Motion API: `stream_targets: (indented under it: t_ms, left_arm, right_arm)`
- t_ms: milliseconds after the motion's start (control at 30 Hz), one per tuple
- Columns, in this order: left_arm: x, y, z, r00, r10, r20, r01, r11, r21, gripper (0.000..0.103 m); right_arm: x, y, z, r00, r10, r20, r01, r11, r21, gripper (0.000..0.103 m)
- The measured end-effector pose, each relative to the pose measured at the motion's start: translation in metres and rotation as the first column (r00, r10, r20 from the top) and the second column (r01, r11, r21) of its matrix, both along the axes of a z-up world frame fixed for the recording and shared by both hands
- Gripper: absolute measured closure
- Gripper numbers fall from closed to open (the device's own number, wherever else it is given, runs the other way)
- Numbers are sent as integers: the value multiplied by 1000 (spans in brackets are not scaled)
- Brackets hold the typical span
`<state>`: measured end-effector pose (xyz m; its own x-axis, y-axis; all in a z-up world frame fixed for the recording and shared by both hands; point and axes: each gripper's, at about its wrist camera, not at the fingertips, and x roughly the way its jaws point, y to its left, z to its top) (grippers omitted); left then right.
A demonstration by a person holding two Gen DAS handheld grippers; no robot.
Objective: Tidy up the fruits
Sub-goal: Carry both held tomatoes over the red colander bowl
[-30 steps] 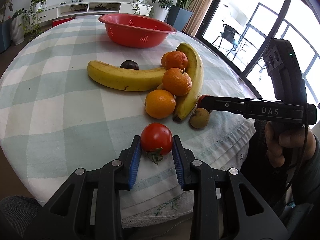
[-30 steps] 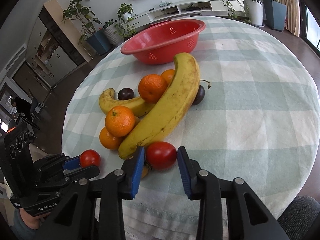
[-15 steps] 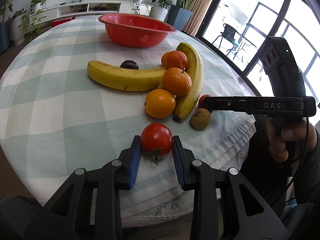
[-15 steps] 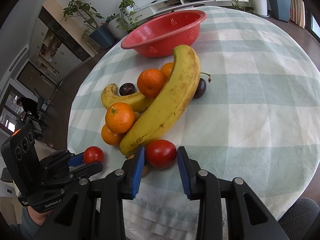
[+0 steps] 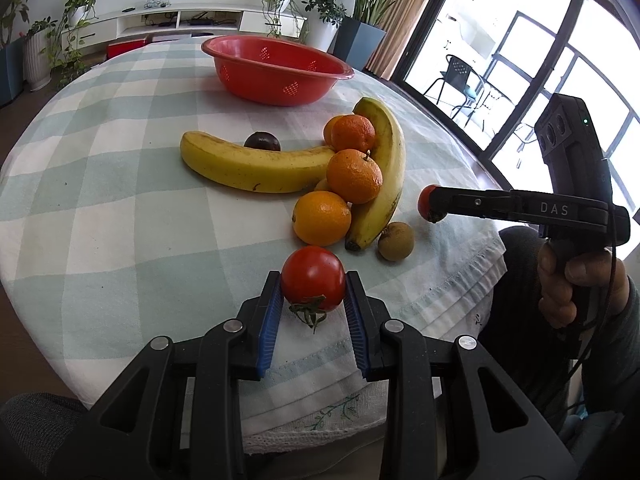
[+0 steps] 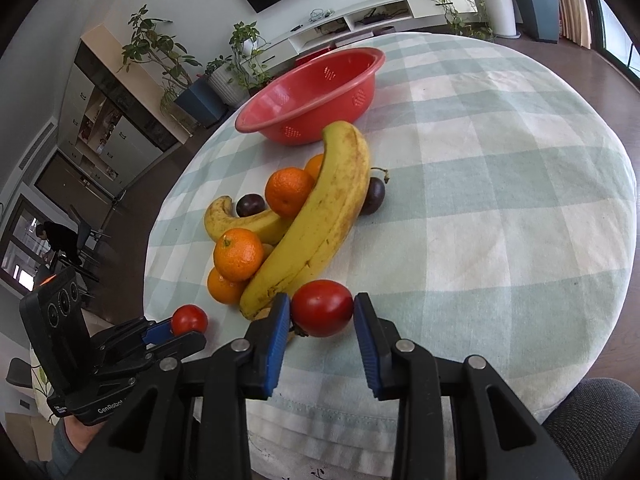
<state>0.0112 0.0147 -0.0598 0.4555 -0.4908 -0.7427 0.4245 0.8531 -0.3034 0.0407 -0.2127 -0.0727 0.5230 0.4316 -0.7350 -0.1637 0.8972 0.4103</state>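
Observation:
My left gripper is shut on a red tomato with a green stem, near the table's front edge. My right gripper is shut on a second red tomato and holds it above the cloth; it shows from the side in the left wrist view. A red colander bowl stands at the far side. Between lie two bananas, several oranges, dark plums and a small brown fruit.
The round table carries a pale green checked cloth that hangs over the front edge. Potted plants and a white low cabinet stand behind. A window and a chair are at the right.
My right gripper has lifted its tomato off the cloth and moved it right, away from the banana tip. The left gripper and its tomato have stayed put.

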Motion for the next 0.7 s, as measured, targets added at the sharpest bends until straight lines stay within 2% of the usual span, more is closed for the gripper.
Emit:
stream_targets:
  t_ms: [233,367,567,700]
  left_arm:
    - [12,22,17,999,42,23,-41,999,-25,74]
    - [29,36,36,996,64,57,-63,998,-28,74]
    - [76,44,73,989,67,133,-71,997,23,74]
    - [121,32,102,983,39,180,-52,996,70,74]
  right_arm:
    - [4,-18,3,999,-46,8,46,999,0,68]
    - [11,-33,14,996,-80,34,80,997,-6,68]
    - [35,-54,53,985,-119,128,124,992,-31,68]
    - [60,-53,87,972,-97,215,109,993,-45,68]
